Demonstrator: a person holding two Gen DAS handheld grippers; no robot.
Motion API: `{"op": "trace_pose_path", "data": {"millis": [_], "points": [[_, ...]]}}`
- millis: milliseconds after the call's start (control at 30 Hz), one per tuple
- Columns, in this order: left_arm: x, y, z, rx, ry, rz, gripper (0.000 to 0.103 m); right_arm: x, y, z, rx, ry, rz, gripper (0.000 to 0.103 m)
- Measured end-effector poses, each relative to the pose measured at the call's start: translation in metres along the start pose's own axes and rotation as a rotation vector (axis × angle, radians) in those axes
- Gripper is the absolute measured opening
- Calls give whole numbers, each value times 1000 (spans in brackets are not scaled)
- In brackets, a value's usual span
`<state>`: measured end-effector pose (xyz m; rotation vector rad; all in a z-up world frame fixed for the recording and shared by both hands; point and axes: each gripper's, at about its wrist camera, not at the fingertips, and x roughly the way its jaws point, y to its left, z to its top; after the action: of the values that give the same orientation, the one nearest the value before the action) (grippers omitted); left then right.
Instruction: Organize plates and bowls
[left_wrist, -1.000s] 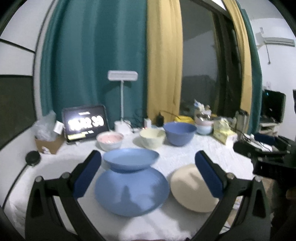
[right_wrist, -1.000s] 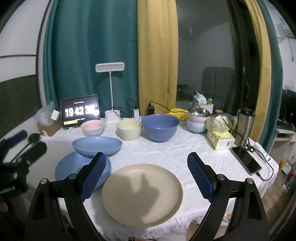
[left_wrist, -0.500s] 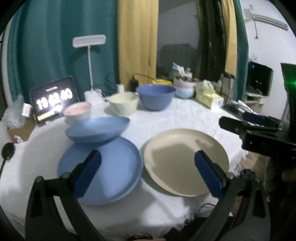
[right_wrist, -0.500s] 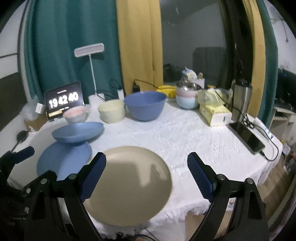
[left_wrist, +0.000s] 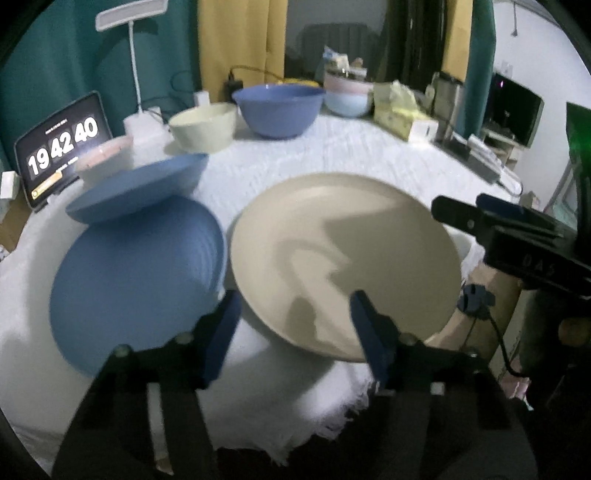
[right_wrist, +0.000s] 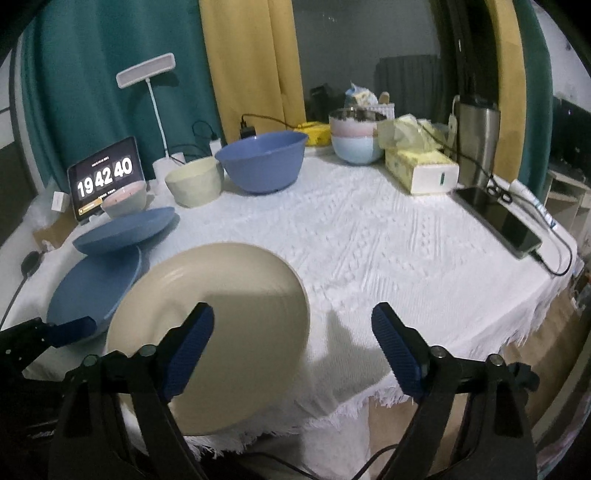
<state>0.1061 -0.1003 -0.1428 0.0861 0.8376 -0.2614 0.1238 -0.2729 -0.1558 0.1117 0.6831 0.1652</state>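
Note:
A beige plate (left_wrist: 343, 258) (right_wrist: 221, 295) lies at the table's near edge. Left of it lies a blue plate (left_wrist: 136, 284) (right_wrist: 92, 291), and a shallow blue dish (left_wrist: 136, 188) (right_wrist: 125, 230) rests tilted on its far rim. My left gripper (left_wrist: 295, 332) hovers low over the beige plate's near-left rim. Its jaws are closing, with the rim between them and no pad pressing it. My right gripper (right_wrist: 293, 332) stands wide over the plate's right edge, jaws closing slightly, nothing gripped. One fingertip (right_wrist: 70, 328) of the left gripper shows in the right wrist view.
At the back stand a large blue bowl (right_wrist: 264, 162), a cream bowl (right_wrist: 194, 181), a pink bowl (right_wrist: 123, 201) and stacked bowls (right_wrist: 356, 140). A clock tablet (right_wrist: 105, 177), tissue box (right_wrist: 421, 170), steel tumbler (right_wrist: 476, 136) and a phone (right_wrist: 498, 221) on its cable line the far and right sides.
Both grippers have come down toward the beige plate. The left one swung from the blue plate to the beige plate and its jaws narrowed to about half. The dishes have not moved.

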Motion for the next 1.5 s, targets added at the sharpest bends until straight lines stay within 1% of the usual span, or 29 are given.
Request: {"op": "trace_pose_path", "data": {"millis": [100,167,233,267,367,433,467,533,633,667,767,933,1233,1500], "points": [[7,-1,-2,4,37,21,56,8,-4,-3,4,17,12,83],[11,-1,-3,1,60,40,53,13,-6,-5,7,33,16,78],[16,-1,-4,-1,77,51,50,18,-8,-7,9,52,28,70],[17,0,-4,-4,86,50,49,21,-8,-8,8,61,34,68],[20,0,-3,-4,96,58,47,28,-7,-10,5,80,47,60],[21,1,-2,-5,101,62,46,32,-6,-11,1,88,48,49],[22,1,-2,-8,105,64,45,34,-7,-12,-1,93,46,46],[24,3,-1,-11,111,63,43,38,-7,-13,1,108,46,35],[26,3,1,-14,114,58,40,41,-8,-14,-1,112,47,23],[27,4,1,-16,114,57,38,42,-8,-14,-2,112,45,21],[28,6,4,-28,111,45,36,43,-8,-13,0,113,37,21],[26,7,7,-30,93,21,35,45,-11,-6,3,109,22,21],[24,8,25,-36,48,18,35,45,-11,13,0,82,7,21],[33,13,44,-50,32,22,35,57,-11,32,-1,76,1,21]]}}
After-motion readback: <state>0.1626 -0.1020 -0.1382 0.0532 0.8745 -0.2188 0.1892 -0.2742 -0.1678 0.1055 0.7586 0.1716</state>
